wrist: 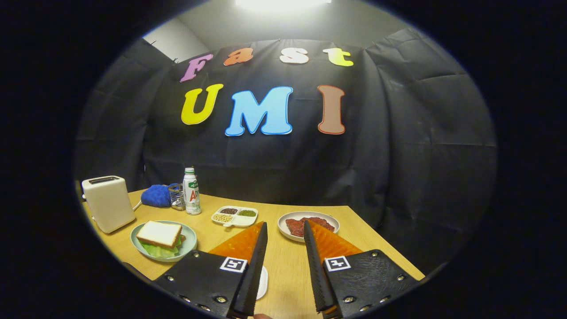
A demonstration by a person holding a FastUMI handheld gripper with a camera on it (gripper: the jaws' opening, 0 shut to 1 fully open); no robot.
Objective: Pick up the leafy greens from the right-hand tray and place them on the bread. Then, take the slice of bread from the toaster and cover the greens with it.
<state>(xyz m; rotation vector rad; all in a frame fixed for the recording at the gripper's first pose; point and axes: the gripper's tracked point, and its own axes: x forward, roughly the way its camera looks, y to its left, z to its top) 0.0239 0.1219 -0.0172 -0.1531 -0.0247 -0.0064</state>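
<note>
Gripper view — gripper point(285, 228) parted, holding nothing, above table point(288, 261); sandwich point(160, 235) on plate point(188, 232) left.

Gripper point(285, 230) held level above table, fingers point(257, 261) parted with clear gap between tips, nothing gripped, pointing forward; bit of fingertip visible at base.

Sandwich sitting assembled on the plate

A white bread slice point(159, 233) is lying flat over the leafy greens point(163, 250), which are peeking out beneath it, beside the cream toaster point(107, 203).
</note>
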